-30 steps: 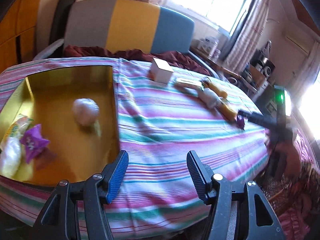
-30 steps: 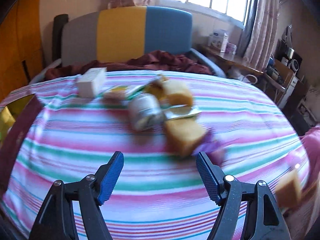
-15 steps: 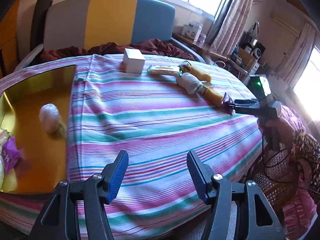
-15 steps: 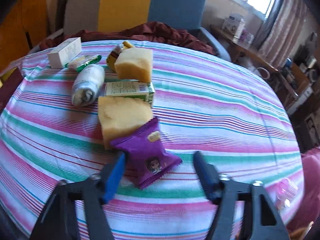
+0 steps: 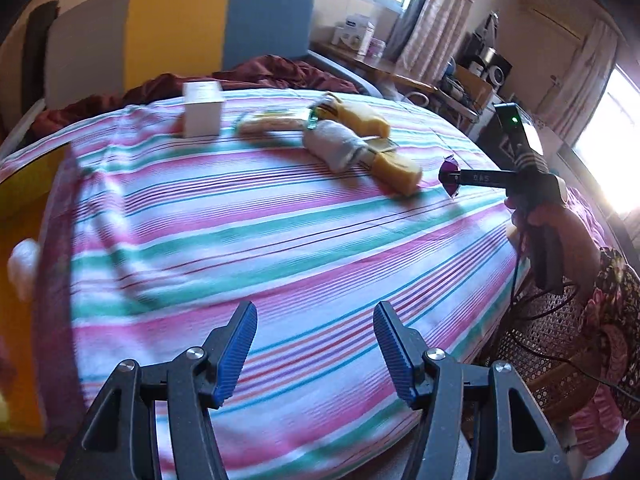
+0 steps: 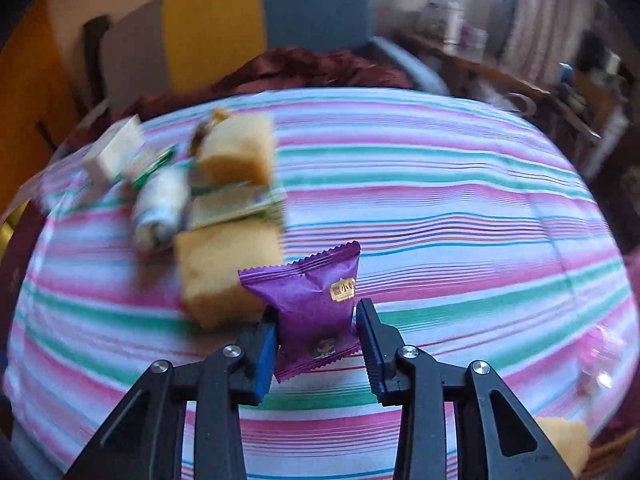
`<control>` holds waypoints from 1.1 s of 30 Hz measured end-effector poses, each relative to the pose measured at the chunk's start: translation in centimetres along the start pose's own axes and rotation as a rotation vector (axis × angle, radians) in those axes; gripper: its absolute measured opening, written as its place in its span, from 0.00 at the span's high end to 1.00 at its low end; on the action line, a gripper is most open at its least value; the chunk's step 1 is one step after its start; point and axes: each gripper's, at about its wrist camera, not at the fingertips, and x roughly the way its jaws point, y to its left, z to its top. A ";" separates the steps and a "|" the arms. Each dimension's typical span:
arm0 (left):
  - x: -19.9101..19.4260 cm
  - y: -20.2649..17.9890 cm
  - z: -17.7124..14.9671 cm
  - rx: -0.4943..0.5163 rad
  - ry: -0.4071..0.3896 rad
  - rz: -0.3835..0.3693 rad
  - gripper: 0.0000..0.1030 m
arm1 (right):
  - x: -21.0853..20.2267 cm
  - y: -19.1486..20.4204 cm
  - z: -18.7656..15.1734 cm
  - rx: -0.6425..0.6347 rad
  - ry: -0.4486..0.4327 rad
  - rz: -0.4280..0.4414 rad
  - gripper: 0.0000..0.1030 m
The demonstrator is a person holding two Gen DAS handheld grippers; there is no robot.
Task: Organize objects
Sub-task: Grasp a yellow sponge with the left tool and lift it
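The yellow tray [image 5: 24,184] is lying at the far left edge of the striped-cloth desk [image 5: 280,240], well apart from the cluster of things. Over bare cloth to the right of that tray, the left hand-held gripper [image 5: 314,344] is pointing steeply down with its blue pads standing apart and nothing between them. Further right of the tray, past the white cardboard box [image 5: 203,109], the rolled white cloth [image 5: 334,148] and the yellow sponge block [image 6: 230,272], the right hand-held gripper [image 6: 316,340] is tilting down at the desk, and its jaws have just been closing, with the purple foil snack packet [image 6: 312,304] between them, pinched by its lower part. The packet looks puffy and slick, so it may slip or twist out on the long carry to the tray. A harder squeeze could crush what is inside.
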 end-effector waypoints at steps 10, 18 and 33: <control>6.9 -6.3 5.4 0.147 -0.005 -0.052 0.40 | 0.9 -3.0 -0.3 0.121 0.079 -0.120 0.63; 11.6 -9.3 9.7 0.168 -0.026 -0.024 0.40 | 1.1 -2.0 -0.1 0.054 0.082 -0.169 0.63; 16.7 -11.3 12.1 0.225 -0.036 -0.030 0.39 | 1.4 -2.1 0.2 0.054 0.079 -0.171 0.63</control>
